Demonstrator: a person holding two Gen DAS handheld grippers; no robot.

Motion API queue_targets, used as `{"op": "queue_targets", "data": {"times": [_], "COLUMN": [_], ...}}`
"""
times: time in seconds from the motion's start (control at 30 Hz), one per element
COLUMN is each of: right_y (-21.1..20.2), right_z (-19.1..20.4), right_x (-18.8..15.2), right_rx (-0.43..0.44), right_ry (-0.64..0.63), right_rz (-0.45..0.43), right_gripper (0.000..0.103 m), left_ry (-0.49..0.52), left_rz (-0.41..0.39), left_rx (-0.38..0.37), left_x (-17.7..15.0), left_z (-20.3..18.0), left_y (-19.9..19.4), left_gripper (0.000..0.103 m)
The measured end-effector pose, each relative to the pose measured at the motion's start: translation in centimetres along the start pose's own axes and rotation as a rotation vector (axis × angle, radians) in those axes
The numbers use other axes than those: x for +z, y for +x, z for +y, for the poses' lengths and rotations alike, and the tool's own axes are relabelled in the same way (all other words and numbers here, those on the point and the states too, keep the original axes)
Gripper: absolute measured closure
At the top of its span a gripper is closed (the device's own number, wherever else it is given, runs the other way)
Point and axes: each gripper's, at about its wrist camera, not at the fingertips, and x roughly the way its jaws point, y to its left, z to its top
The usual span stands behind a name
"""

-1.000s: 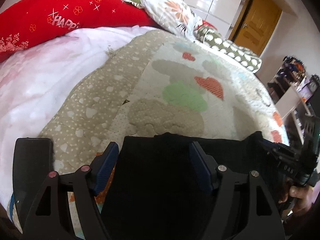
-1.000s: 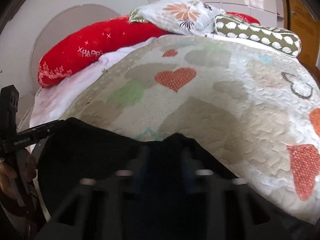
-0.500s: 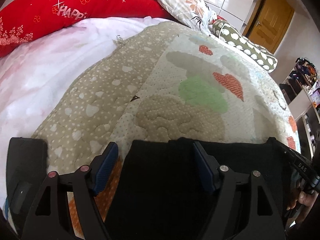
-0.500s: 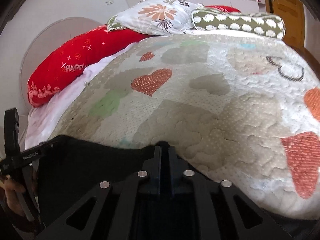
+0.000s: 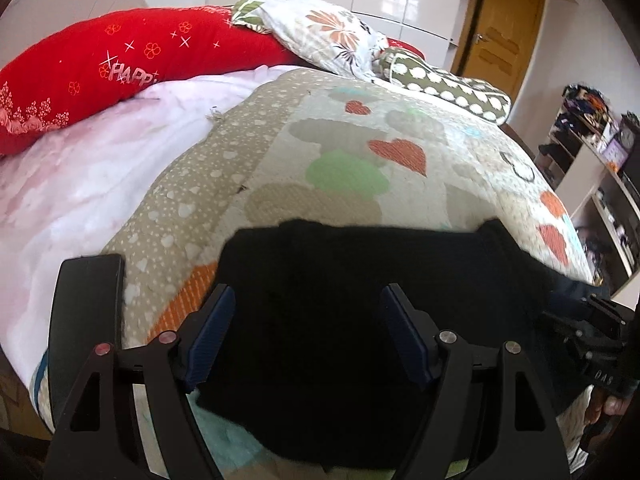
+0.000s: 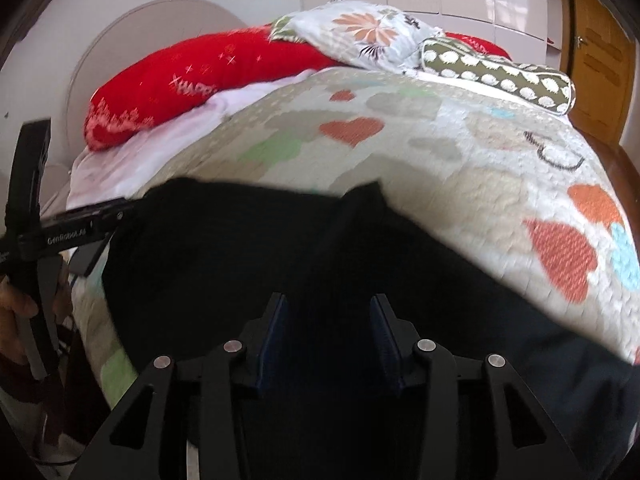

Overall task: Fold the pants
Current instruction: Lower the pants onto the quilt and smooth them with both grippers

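Black fabric pants (image 5: 360, 300) lie flat on a quilted heart-print bedspread (image 5: 360, 160), both grippers over them

Left wrist view: left gripper (image 5: 306, 328) above the near part of the pants, jaws spread wide, blue pads (image 5: 210, 332) clear of the cloth, holding nothing; long red cushion (image 5: 120, 68), floral pillow (image 5: 320, 36) and green spotted bolster (image 5: 448, 88) at the far end; right gripper's black frame (image 5: 588, 340) at the right edge. Right wrist view: right gripper (image 6: 328, 336) low over the pants (image 6: 240, 260), jaws parted to a moderate gap, nothing pinched between the pads (image 6: 274, 336); a raised peak of cloth just ahead; left gripper's black frame (image 6: 60, 232) at the left edge; frame slightly blurred
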Motion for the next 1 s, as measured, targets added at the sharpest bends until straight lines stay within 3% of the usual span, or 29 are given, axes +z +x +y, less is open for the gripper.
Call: {"op": "queue_targets", "data": {"times": [0.2,0.33,0.5,0.77,1.0], "right_y": [0.3,-0.1,-1.4,-4.3,-6.0], "right_z": [0.8,0.7,-0.1,-3.8,-8.2], "right_x": [-2.5,-4.0,-4.9,-5.8,-8.0], "right_rx": [-0.001,0.006,0.024,-0.048,-0.081], "right_ry": [0.01,0.026,0.048,0.128,0.214], "right_rz": [0.018,-0.003,-0.006,-0.044,-0.047], "right_gripper": [0.053,0.05,0.05,0.04,0.039], "left_ry": [0.016,0.026,0.078,0.064,0.126], "left_rz": [0.017,0.001,-0.002,-0.013,-0.021], "left_rx": [0.013,0.031,0.072,0.004,-0.047], "left_x": [-2.0,-3.2,-3.9,-3.1,-2.3], "left_z": [-0.6,-0.7,-1.6,-2.6,-6.0], "left_y": [0.3,0.7,0.7,-1.1,-1.2], "left_gripper": [0.028,0.015,0.012,0.012,0.012]}}
